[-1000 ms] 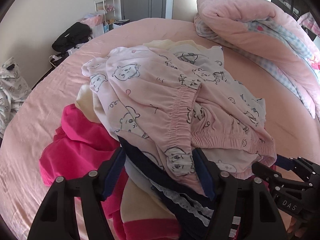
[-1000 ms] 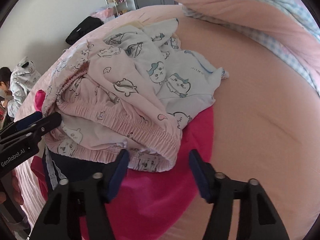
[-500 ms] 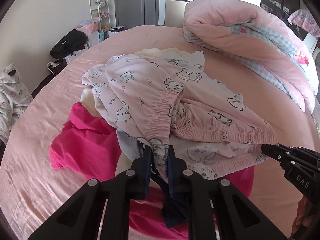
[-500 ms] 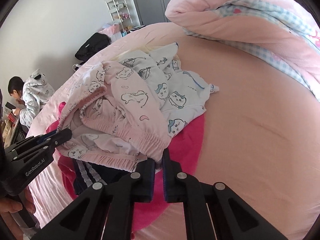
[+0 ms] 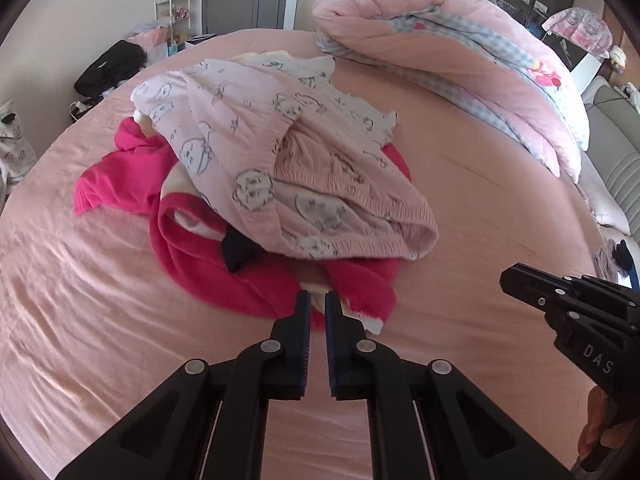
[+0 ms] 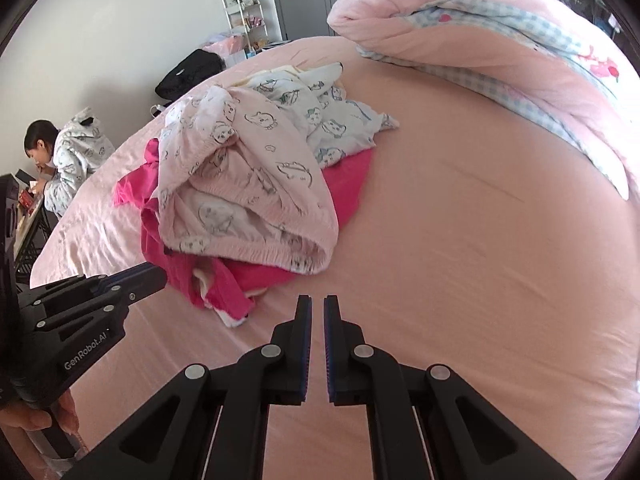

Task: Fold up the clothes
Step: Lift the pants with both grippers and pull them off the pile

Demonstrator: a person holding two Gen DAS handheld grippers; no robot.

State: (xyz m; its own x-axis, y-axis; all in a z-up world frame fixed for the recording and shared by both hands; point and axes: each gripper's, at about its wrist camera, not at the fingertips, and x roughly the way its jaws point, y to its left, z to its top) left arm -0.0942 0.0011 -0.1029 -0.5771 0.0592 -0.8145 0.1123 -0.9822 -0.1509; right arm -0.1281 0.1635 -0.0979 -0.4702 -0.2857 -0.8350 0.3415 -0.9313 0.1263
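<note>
Several garments lie heaped on the bed: pink printed pyjama bottoms on top, a white printed top behind them, a magenta garment spread underneath with a scrap of navy cloth poking out. A second ago both grippers stood wide at the near edge of the pyjama waistband; half a second ago each had pinched shut on that hem. Now the pile sits well clear of both, and nothing hangs from either. The left gripper has its jaws drawn almost together with only a thin bare slit between the pads, its tips over the near fringe of the magenta garment. The right gripper is likewise closed on nothing, over bare sheet beside the pile. Between the frames the waistband has slumped and the bottoms have slid a little toward the near edge, so the pull seems to have slipped off, not lifted the piece free. By my reading the fold has not begun: the bottoms still need to be separated from the heap and laid flat on open sheet, which calls for a fresh, deeper pinch. Beyond lies a rolled duvet.
</note>
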